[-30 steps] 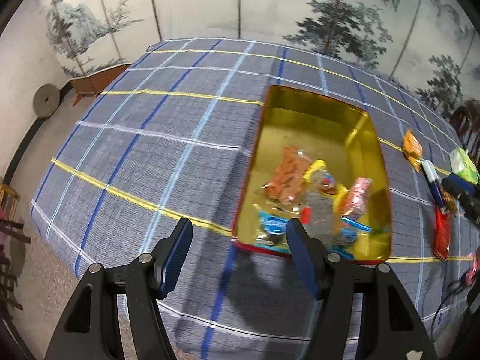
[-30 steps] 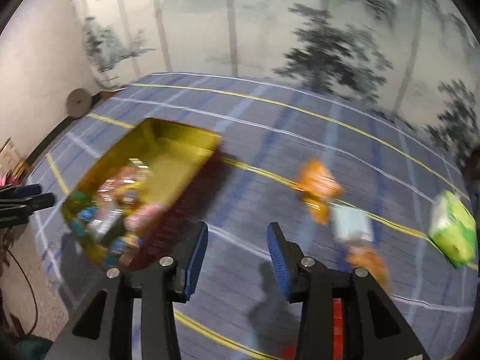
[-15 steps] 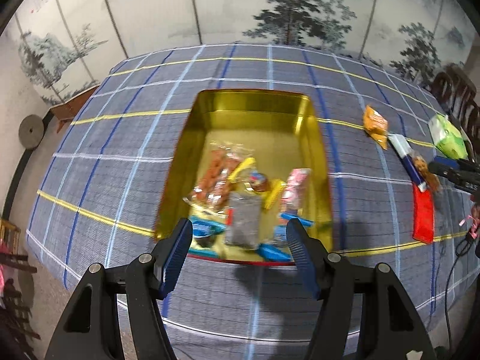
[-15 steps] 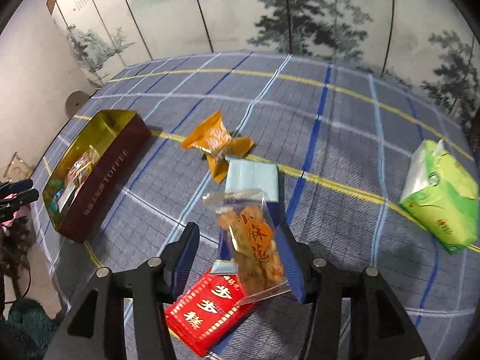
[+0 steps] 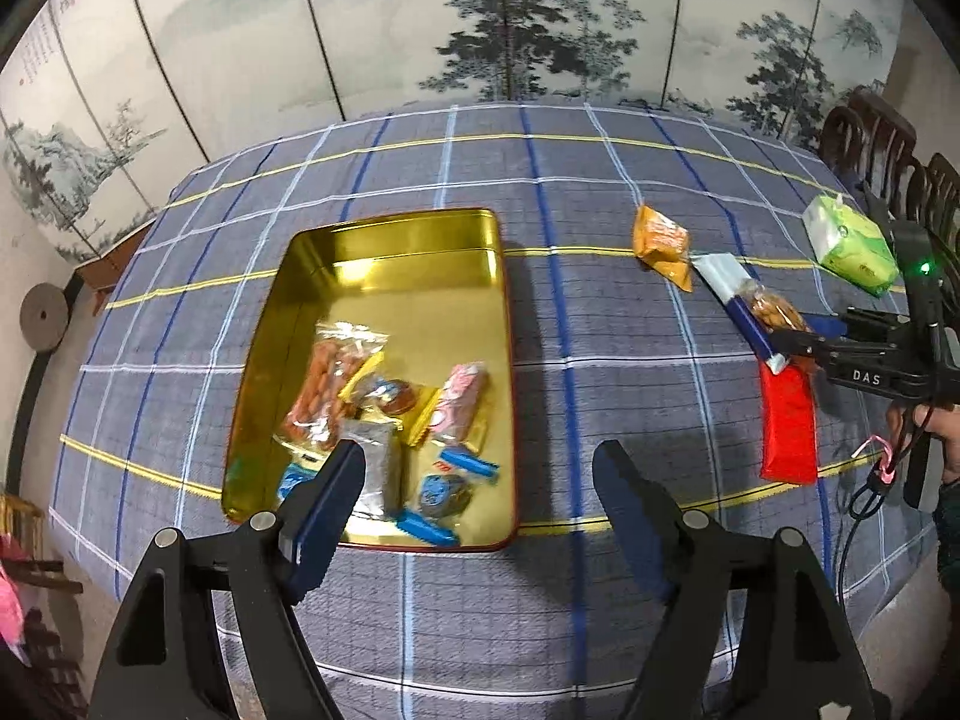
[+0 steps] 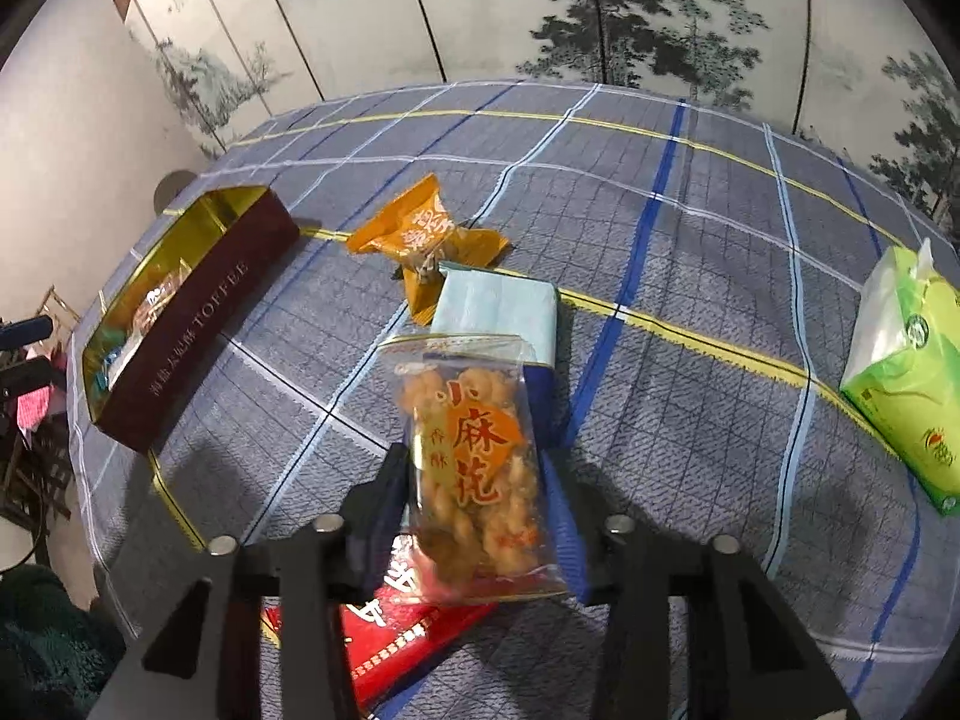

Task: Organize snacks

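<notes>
Right gripper (image 6: pixel 480 510), lower centre of frame: jaws closing on clear bag of fried twists (image 6: pixel 474 456), which overlaps the red packet (image 6: pixel 396 642). Risk: slick film slips, or the packet drags along.
Left gripper (image 5: pixel 480 504): jaws opening, empty, over gold tin (image 5: pixel 384 240) at centre left.

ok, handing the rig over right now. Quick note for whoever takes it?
Left gripper: empty, jaws opening, hovering over the near end of the gold tin.
Right gripper: jaws closing around the clear bag of fried twists; grip not confirmed.
Done: several snacks already lie in the tin, far end bare.
Left on the cloth: orange packet, pale blue pack, red packet under the twists.
The green tissue pack sits apart at the right; probably not a snack.
</notes>
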Available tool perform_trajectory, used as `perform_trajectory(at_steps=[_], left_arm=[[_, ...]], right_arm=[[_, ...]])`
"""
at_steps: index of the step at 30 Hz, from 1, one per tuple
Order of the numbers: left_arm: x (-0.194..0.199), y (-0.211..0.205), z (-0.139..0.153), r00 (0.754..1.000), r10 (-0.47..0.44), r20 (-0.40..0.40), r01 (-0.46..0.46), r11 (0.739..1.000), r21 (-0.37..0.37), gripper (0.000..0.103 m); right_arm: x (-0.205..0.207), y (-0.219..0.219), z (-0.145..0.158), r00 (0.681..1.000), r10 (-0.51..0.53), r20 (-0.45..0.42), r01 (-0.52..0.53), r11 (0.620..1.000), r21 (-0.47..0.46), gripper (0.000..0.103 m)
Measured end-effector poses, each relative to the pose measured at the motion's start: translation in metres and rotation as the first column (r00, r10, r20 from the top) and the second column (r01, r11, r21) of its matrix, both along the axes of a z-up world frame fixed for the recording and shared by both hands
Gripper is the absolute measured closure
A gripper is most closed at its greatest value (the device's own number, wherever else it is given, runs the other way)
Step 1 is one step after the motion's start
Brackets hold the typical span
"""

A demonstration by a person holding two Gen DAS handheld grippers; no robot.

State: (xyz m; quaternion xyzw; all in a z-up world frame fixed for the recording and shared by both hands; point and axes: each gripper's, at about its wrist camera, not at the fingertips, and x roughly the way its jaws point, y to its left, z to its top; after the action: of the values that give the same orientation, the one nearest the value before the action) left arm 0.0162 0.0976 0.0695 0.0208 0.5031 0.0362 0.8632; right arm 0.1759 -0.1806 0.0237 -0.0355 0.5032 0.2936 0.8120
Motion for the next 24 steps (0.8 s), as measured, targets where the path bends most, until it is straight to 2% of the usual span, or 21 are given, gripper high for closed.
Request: perform_trajectory(at_steps=[8,10,12,14,17,24], left_arm=[[0.01,-0.049,-0.013,0.993,-0.121,-0.015,0.121,0.993,-0.011,0.028],[0.013,-0.061,-0.017,0.988,-0.151,-0.019,0.151,0.988,-0.028,0.028],[0.016,-0.076,-0.023,0.98,-0.199,-0.014,0.198,0.977,-0.081,0.028],[0.02,-0.089,-0.029,0.972,-0.236,-0.006,0.234,0.965,-0.115,0.028],[0.026,-0.109,-0.041,0.957,-0.29,-0.008,0.285,0.946,-0.156,0.028],[0.041,-0.154,-0.061,0.936,-0.353,-0.013,0.341,0.913,-0.224,0.029]], right_arm=[[-0.015,-0.026,0.005,0.995,-0.092,0.047,0.091,0.995,0.028,0.065],[-0.02,-0.034,0.005,0.986,-0.138,0.092,0.14,0.99,-0.019,0.065],[-0.026,-0.043,0.005,0.97,-0.191,0.149,0.206,0.975,-0.087,0.066],[-0.031,-0.051,0.002,0.952,-0.232,0.201,0.264,0.952,-0.154,0.066],[-0.038,-0.059,-0.001,0.931,-0.265,0.252,0.32,0.925,-0.207,0.066],[-0.051,-0.086,-0.005,0.896,-0.339,0.287,0.402,0.894,-0.2,0.066]])
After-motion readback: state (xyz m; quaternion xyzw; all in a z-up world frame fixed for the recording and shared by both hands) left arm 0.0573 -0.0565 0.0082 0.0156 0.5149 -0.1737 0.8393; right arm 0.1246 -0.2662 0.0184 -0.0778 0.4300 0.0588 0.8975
